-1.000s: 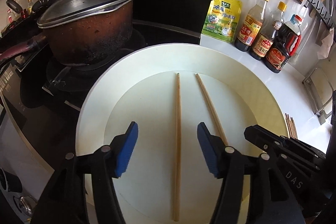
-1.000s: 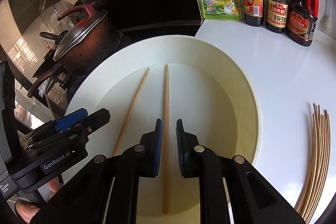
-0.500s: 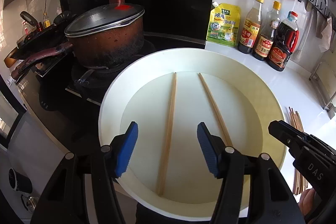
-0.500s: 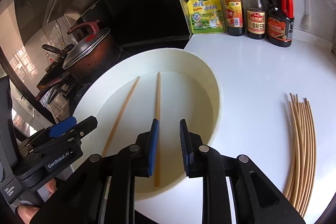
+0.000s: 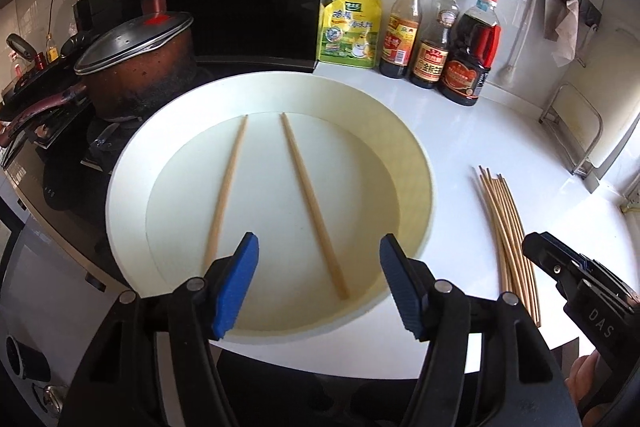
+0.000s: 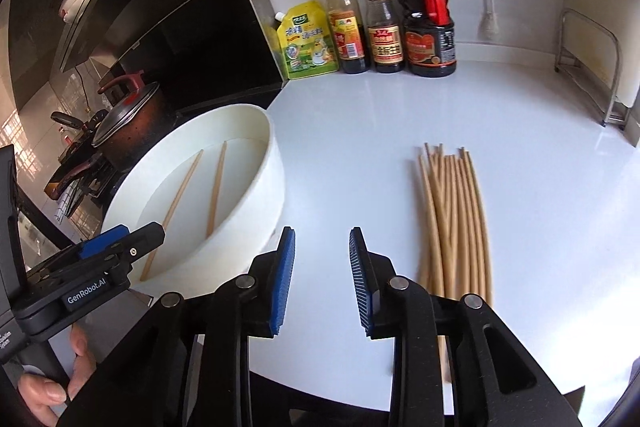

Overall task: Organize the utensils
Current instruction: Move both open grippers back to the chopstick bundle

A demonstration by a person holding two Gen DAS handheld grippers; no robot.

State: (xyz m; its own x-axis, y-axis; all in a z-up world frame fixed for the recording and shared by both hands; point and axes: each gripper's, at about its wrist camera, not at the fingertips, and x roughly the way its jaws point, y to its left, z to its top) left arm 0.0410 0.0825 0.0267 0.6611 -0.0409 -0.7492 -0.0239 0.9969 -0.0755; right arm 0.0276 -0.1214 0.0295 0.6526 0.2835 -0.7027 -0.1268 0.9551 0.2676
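A round white tray (image 5: 416, 163) (image 6: 272, 163) sits on the white counter beside the stove. Two wooden chopsticks lie in it, one on the left (image 5: 226, 187) (image 6: 176, 199) and one on the right (image 5: 312, 203) (image 6: 216, 187). A bundle of several chopsticks (image 5: 506, 227) (image 6: 452, 211) lies on the counter to the tray's right. My left gripper (image 5: 318, 283) is open and empty above the tray's near rim. My right gripper (image 6: 322, 279) is open and empty over the bare counter between the tray and the bundle.
A dark lidded pot (image 5: 136, 67) stands on the stove at the left. A yellow pouch (image 5: 348, 31) and three sauce bottles (image 5: 440, 39) line the back wall. A metal rack (image 6: 592, 67) stands at the right. The counter's front edge is close below both grippers.
Both grippers have pulled back and up from the tray. The right gripper let go of the right chopstick, opened, and moved right toward the bundle. Both chopsticks stay in the tray.
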